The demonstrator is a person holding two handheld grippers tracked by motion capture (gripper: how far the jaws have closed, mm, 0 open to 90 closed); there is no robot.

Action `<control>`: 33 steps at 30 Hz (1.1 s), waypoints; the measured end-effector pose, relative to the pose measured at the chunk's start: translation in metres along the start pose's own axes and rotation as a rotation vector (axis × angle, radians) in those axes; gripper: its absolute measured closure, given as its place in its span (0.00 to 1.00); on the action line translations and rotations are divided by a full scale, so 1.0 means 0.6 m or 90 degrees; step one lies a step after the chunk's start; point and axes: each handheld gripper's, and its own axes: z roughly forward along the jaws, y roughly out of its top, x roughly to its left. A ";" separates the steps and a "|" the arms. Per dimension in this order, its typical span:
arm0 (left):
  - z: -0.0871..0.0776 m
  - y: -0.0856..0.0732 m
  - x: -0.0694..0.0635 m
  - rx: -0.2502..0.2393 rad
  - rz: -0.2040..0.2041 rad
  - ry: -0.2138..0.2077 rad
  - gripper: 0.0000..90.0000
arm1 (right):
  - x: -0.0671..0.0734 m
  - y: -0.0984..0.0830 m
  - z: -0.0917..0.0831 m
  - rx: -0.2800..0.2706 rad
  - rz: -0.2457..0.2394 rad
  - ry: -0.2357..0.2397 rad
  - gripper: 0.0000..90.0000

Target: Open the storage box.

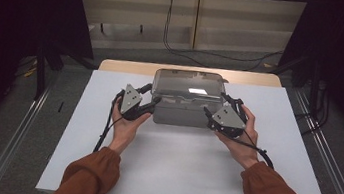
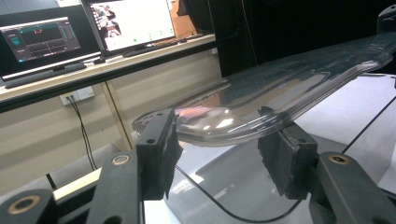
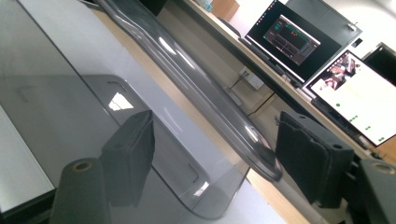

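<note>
A clear grey plastic box (image 1: pixel 186 110) with a see-through lid (image 1: pixel 189 83) stands at the far middle of the white table (image 1: pixel 175 168). My left gripper (image 1: pixel 155 102) is at the box's near left corner. In the left gripper view, my left gripper (image 2: pixel 219 135) is open, with the lid's rim (image 2: pixel 261 93) lying between the spread jaws. My right gripper (image 1: pixel 206 112) is at the near right corner. The right gripper view has my right gripper (image 3: pixel 215 126) open too, the lid's rim (image 3: pixel 205 98) running between its jaws, and one pad (image 3: pixel 130 154) seen through the clear plastic.
Beyond the table is a wooden desk with lit monitors (image 2: pixel 130 21) (image 3: pixel 345 79). Cables (image 1: pixel 176 47) hang and lie on the floor behind. Metal rails (image 1: pixel 13 141) run along both sides of the table. Bare white tabletop lies in front of the box.
</note>
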 end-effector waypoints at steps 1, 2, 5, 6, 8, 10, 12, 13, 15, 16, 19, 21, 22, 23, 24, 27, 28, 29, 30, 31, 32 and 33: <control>0.000 0.000 0.000 0.000 0.000 0.000 0.54 | 0.000 0.000 0.000 0.000 0.000 0.000 0.32; 0.000 0.001 0.000 0.000 0.001 0.001 0.54 | -0.006 -0.003 0.000 -0.001 0.023 0.005 0.32; 0.000 0.001 0.000 0.000 0.001 0.001 0.54 | -0.013 -0.006 0.001 -0.006 0.051 0.011 0.35; 0.000 0.001 0.000 0.000 0.001 0.001 0.54 | -0.015 -0.007 0.001 -0.007 0.060 0.012 0.36; 0.000 0.001 0.000 0.000 0.001 0.001 0.54 | -0.019 -0.009 0.001 -0.011 0.075 0.019 0.39; 0.000 0.001 0.000 0.000 0.000 0.002 0.54 | -0.023 -0.010 0.001 -0.010 0.077 0.020 0.42; 0.000 0.000 0.001 0.001 -0.004 0.001 0.54 | -0.028 -0.013 0.002 -0.012 0.086 0.022 0.44; 0.001 0.000 0.001 0.000 -0.005 0.000 0.54 | -0.030 -0.014 0.002 -0.012 0.090 0.023 0.46; 0.001 -0.001 0.002 -0.001 -0.004 0.002 0.55 | -0.035 -0.017 0.003 -0.012 0.101 0.026 0.49; 0.001 -0.001 0.002 0.000 -0.004 0.002 0.55 | -0.037 -0.018 0.003 -0.012 0.108 0.027 0.51; 0.001 -0.001 0.002 -0.001 -0.005 0.002 0.56 | -0.043 -0.022 0.003 -0.011 0.118 0.029 0.55; 0.001 -0.001 0.002 -0.002 -0.005 0.002 0.56 | -0.045 -0.023 0.004 -0.014 0.119 0.028 0.56; 0.002 0.000 0.002 -0.006 -0.009 0.005 0.56 | -0.048 -0.025 0.005 -0.011 0.124 0.029 0.59; 0.002 0.000 0.002 -0.006 -0.009 0.005 0.56 | -0.049 -0.026 0.005 -0.011 0.128 0.031 0.60; 0.002 0.000 0.002 -0.006 -0.011 0.005 0.56 | -0.050 -0.027 0.005 -0.013 0.137 0.033 0.60; 0.002 0.000 0.004 -0.004 -0.013 0.006 0.56 | -0.054 -0.028 0.006 -0.018 0.147 0.034 0.62; 0.003 0.000 0.004 -0.008 -0.025 0.006 0.56 | -0.055 -0.029 0.006 -0.018 0.150 0.036 0.63; 0.003 0.000 0.004 -0.008 -0.025 0.006 0.56 | -0.055 -0.029 0.006 -0.018 0.150 0.036 0.63; 0.003 0.000 0.005 -0.006 -0.026 0.004 0.56 | -0.058 -0.030 0.007 -0.020 0.153 0.036 0.64; 0.003 0.000 0.005 -0.006 -0.026 0.004 0.56 | -0.059 -0.031 0.006 -0.021 0.156 0.038 0.65; 0.005 0.000 0.007 -0.006 -0.029 0.003 0.57 | -0.061 -0.031 0.007 -0.024 0.158 0.038 0.65; 0.006 0.000 0.007 -0.004 -0.028 0.005 0.57 | -0.062 -0.031 0.007 -0.025 0.158 0.038 0.65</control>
